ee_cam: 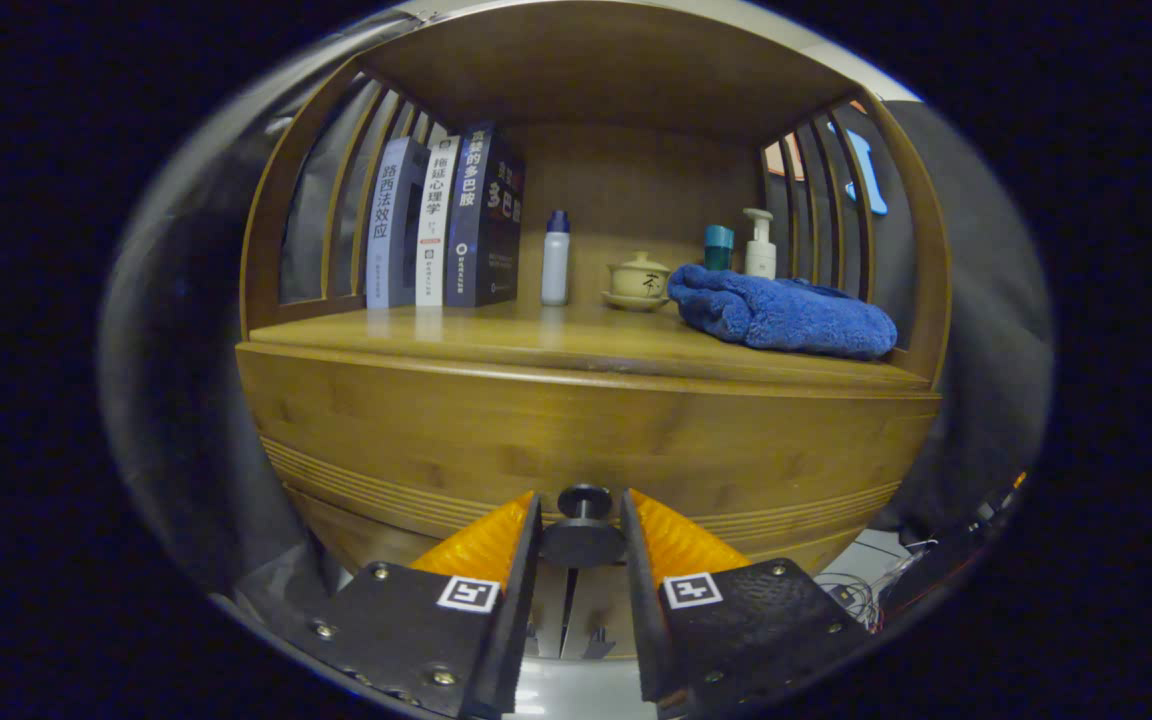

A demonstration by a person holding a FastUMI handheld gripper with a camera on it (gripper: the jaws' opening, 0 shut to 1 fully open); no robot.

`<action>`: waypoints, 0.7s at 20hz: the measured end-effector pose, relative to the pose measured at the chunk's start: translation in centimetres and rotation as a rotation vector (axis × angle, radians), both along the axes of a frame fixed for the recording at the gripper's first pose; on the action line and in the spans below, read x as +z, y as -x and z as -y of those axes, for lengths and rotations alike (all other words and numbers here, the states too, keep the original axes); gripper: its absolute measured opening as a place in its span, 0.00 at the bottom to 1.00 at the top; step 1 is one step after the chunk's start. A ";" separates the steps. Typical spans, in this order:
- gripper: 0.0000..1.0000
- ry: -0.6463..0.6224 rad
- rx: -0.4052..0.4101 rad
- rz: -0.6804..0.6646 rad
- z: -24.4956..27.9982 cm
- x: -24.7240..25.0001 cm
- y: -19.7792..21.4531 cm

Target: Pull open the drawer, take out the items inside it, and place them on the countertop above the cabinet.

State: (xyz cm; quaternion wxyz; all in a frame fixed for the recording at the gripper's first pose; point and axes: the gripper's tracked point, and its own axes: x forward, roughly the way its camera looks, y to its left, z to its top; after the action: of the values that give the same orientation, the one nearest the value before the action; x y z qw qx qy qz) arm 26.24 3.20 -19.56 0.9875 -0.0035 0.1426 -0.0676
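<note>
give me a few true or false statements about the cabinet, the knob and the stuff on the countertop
1. The drawer knob sits between the two fingers of the gripper. True.
2. The drawer is pulled fully out. False: its front lies flush with the cabinet, closed.
3. The blue towel lies on the countertop, right of the lidded tea cup. True.
4. The books lie flat in a stack. False: they stand upright, side by side, at the left end.
5. The white bottle with a blue cap stands between the books and the tea cup. True.
6. The gripper holds the towel. False: its fingers are at the knob.
</note>
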 end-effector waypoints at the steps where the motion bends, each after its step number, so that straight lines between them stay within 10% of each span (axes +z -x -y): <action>1: 0.46 -0.001 0.006 -0.004 0.0 -0.2 0.2; 14: 0.25 0.032 0.005 -0.018 0.0 0.0 2.2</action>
State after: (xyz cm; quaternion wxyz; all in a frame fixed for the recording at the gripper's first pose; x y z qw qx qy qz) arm 24.06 3.22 -19.57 0.9861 -0.0203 0.1504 -0.0675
